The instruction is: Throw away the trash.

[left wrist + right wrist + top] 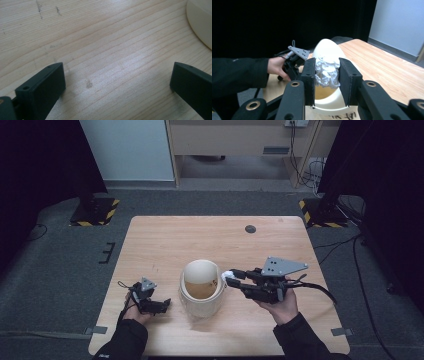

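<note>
A cream bin with a raised swing lid [201,287] stands near the middle of the wooden table [165,240]. My right gripper [231,277] holds a crumpled white paper wad [227,274] at the bin's right rim; in the right gripper view the wad [327,72] is squeezed between both black pads [310,75] just over the bin opening [329,100]. My left gripper [162,305] rests low on the table left of the bin, jaws wide apart over bare wood [117,75], with the bin's edge [200,22] at the upper right.
A small dark round disc [250,229] lies near the table's far edge. Grey carpet surrounds the table, with black stands and cables at both far corners. The left hand and its gripper [294,61] appear beyond the bin in the right gripper view.
</note>
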### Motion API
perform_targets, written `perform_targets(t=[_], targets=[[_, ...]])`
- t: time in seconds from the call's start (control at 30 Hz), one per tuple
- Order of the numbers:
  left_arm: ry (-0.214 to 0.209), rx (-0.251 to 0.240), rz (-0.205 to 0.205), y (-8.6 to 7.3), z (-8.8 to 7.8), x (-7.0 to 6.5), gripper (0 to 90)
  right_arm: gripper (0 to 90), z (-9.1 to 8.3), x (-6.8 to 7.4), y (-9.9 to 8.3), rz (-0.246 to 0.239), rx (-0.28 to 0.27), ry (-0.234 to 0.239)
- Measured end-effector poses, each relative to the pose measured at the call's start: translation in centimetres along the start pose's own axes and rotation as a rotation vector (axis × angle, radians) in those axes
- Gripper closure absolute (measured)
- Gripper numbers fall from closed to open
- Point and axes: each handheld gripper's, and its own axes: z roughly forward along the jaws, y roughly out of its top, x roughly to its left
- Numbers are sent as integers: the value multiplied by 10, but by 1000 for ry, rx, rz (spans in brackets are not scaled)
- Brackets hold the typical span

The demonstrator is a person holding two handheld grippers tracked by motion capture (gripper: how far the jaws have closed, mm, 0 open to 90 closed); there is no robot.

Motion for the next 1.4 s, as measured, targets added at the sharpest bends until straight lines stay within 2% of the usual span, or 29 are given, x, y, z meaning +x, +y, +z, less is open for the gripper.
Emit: perform_targets(t=[0.1, 0.17, 0.43, 0.47, 0.6, 0.97, 1.13, 1.4], targets=[[0, 0, 0, 0, 0, 0, 0, 681, 4, 2, -2, 2, 7, 5], [0, -1, 0, 0, 0, 0, 0, 681, 7, 5, -1, -14, 16, 7], [1, -2, -1, 0, 0, 0, 0, 681, 27, 16, -1, -33, 39, 36], [1, -2, -1, 0, 0, 0, 0, 681, 35, 19, -2, -34, 48, 41], [1, -2, -1, 0, 0, 0, 0, 681, 44, 22, -6, -37, 61, 45], [3, -3, -2, 0, 0, 0, 0, 682, 59, 23, -22, -27, 110, 29], [3, -3, -2, 0, 0, 0, 0, 680, 66, 20, -32, -16, 141, 15], [2, -2, -2, 0, 0, 0, 0, 677, 70, 17, -36, -18, 172, 3]])
